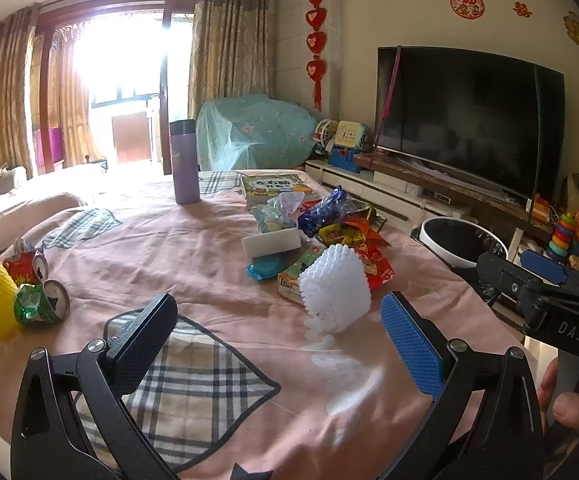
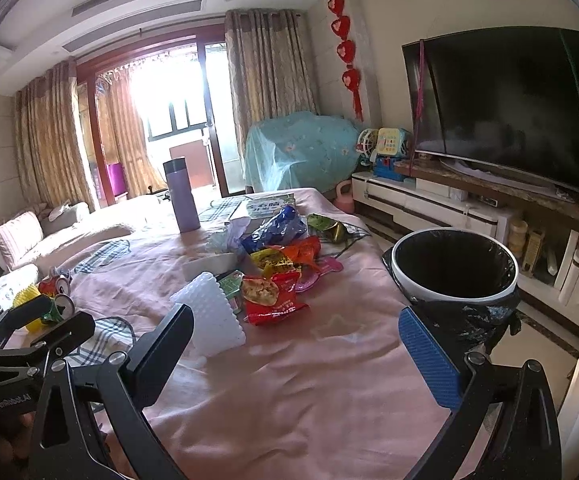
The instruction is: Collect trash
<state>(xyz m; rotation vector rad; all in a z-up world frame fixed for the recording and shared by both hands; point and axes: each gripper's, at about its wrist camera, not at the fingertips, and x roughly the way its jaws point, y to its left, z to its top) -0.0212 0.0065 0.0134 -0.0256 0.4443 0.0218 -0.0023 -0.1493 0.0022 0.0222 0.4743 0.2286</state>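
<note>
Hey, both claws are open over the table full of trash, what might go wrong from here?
1. The bin sits past the table's right edge, so light wrappers could miss it and land on the floor.
2. The white foam net is soft and could slip from the left claw.
3. The purple flask stands upright behind the pile; a sweeping reach might topple it.

Blown-out window (image 1: 121,76) glare; fisheye-bent edges; detail there perhaps lost.
</note>
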